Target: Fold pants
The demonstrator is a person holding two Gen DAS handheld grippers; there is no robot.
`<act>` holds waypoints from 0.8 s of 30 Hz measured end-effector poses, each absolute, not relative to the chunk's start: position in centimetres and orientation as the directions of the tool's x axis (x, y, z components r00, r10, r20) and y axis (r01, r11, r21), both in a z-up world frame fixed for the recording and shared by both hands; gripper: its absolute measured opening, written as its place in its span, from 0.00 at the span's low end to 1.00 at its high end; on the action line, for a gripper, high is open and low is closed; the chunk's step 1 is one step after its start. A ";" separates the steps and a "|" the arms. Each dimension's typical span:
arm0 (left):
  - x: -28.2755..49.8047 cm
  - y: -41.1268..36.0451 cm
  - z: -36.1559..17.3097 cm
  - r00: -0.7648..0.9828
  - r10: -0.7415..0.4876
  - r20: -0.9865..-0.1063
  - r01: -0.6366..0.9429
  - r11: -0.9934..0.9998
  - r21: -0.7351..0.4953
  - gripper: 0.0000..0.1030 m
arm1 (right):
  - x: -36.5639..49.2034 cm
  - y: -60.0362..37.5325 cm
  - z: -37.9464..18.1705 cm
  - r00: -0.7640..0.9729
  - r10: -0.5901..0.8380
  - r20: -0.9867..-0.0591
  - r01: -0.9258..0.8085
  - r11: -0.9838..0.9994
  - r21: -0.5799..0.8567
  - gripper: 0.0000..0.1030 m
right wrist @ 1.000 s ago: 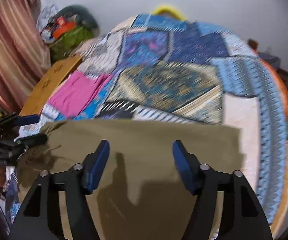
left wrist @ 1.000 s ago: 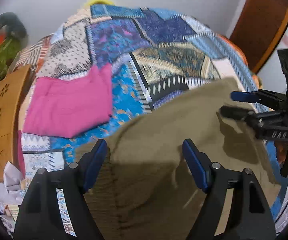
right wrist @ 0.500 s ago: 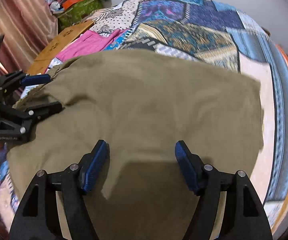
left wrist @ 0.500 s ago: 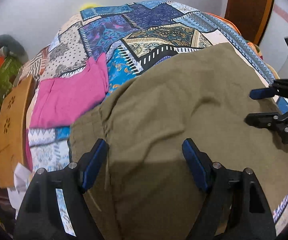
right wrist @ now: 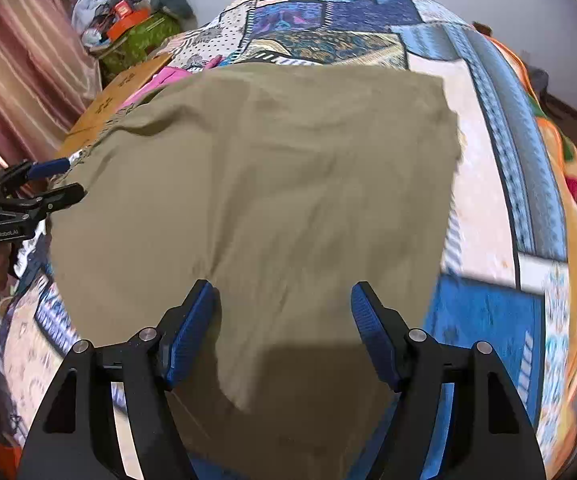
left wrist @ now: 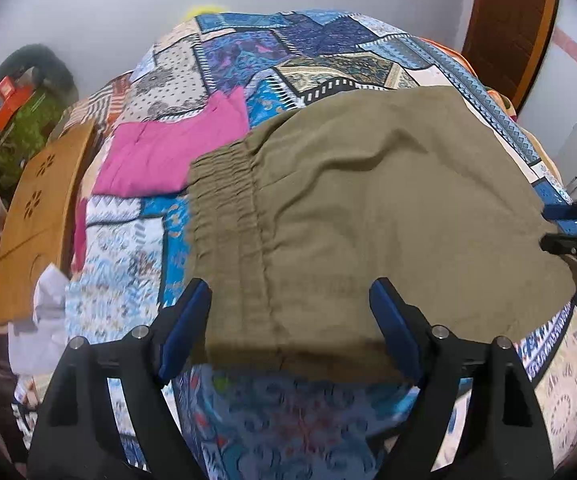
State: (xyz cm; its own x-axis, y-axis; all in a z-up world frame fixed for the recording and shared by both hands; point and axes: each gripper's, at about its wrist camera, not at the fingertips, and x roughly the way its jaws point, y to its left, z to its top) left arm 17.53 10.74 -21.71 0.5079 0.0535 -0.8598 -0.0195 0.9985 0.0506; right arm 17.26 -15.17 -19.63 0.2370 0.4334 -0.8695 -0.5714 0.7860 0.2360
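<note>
Olive-green pants [left wrist: 368, 208] lie spread flat on a patchwork bedspread [left wrist: 288, 44], with the elastic waistband [left wrist: 224, 200] at their left end. They also fill the right wrist view [right wrist: 272, 184]. My left gripper [left wrist: 290, 324] is open and empty, hovering over the near edge by the waistband. My right gripper [right wrist: 284, 328] is open and empty over the near edge at the other end. Each gripper shows in the other's view: the right one at the far right [left wrist: 568, 226], the left one at the far left [right wrist: 48, 182].
A folded pink garment [left wrist: 168, 152] lies on the bedspread beyond the waistband. A wooden panel [left wrist: 36, 216] borders the bed's left side. A green bag with clutter [right wrist: 136, 36] sits in the corner. A wooden door [left wrist: 508, 24] stands at the right.
Both grippers have pulled back toward the near edge of the bed, so more of the pants and the bedspread in front of them shows. The pants lie flat and both grippers stay open.
</note>
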 end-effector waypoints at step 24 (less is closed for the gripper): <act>12.4 15.7 -21.0 0.477 -0.303 -0.825 -0.212 0.871 -0.442 0.81 | 15.7 -8.8 -15.3 0.355 0.517 -0.779 -0.625 0.751 0.214 0.67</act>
